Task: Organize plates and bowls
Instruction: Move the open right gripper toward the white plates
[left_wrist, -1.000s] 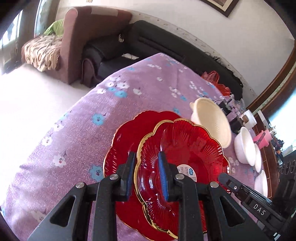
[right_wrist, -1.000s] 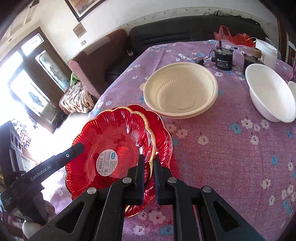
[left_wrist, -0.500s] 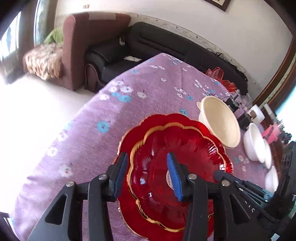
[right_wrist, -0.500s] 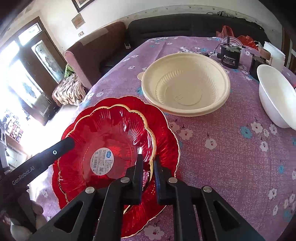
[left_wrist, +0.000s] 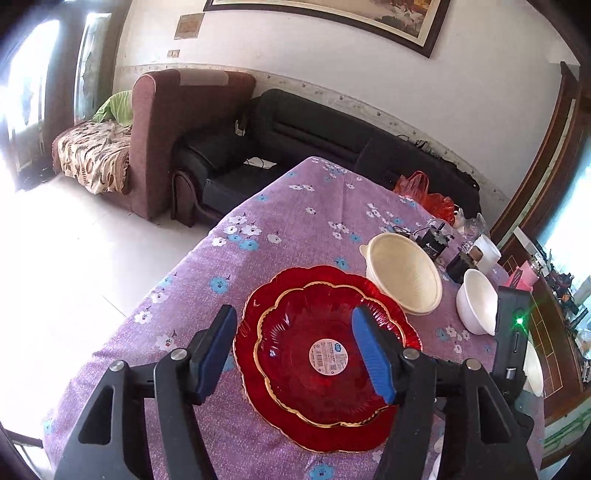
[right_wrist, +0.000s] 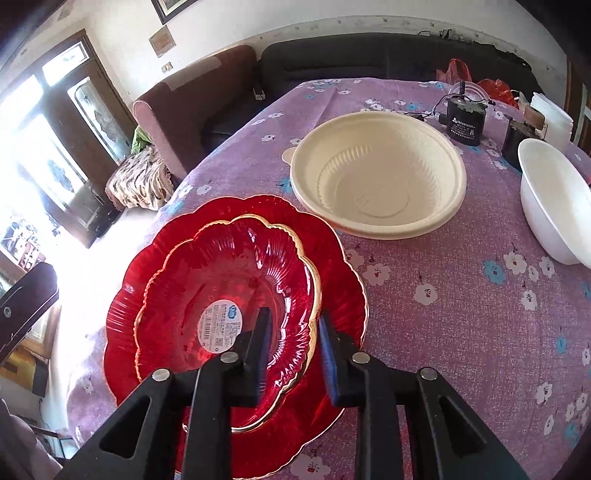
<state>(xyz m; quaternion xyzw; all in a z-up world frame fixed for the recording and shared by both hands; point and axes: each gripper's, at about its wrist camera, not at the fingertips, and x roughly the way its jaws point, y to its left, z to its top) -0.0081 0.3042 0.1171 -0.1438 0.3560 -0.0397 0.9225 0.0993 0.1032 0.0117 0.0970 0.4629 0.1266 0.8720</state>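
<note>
The gold-rimmed red plate (right_wrist: 221, 288) sits nested on the larger red plate (right_wrist: 343, 266) near the table's (right_wrist: 461, 295) near-left edge. Both grippers' jaws are opening: the right gripper (right_wrist: 291, 350) straddles its rim without pressing, the left gripper (left_wrist: 291, 354) hangs above it. A finger catching that rim could drag the stack over the edge.

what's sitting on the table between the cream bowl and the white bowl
Nothing: only bare purple tablecloth between the cream bowl and the white bowl, clearest in the right wrist view.

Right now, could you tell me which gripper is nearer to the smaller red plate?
Right. The right gripper straddles the smaller red plate at its gold rim, jaws opening. The left gripper hovers above it, jaws also opening.
</note>
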